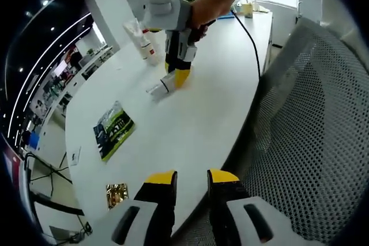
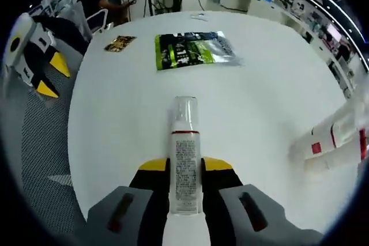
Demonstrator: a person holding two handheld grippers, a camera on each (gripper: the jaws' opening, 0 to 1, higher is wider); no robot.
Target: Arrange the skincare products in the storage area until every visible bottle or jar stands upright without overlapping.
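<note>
Skincare bottle (image 2: 184,159) lies flat mid-surface, clamped in my right tongs (image 2: 184,168); not yet upright. White tubes (image 1: 141,38) stand near far edge. Left tongs (image 1: 191,178) narrow, empty.

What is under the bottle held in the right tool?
In the right gripper view, bare white table lies under the bottle, shut in the right tool. The bottle's underside and rear end are hidden.

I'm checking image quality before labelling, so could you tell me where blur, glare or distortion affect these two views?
Left gripper view: fisheye bends the white table edge; the window behind is blown out; the chair mesh stays sharp. Right gripper view: the tubes at the right edge are smeared, while the bottle in the right gripper is crisp, label print unreadable.
</note>
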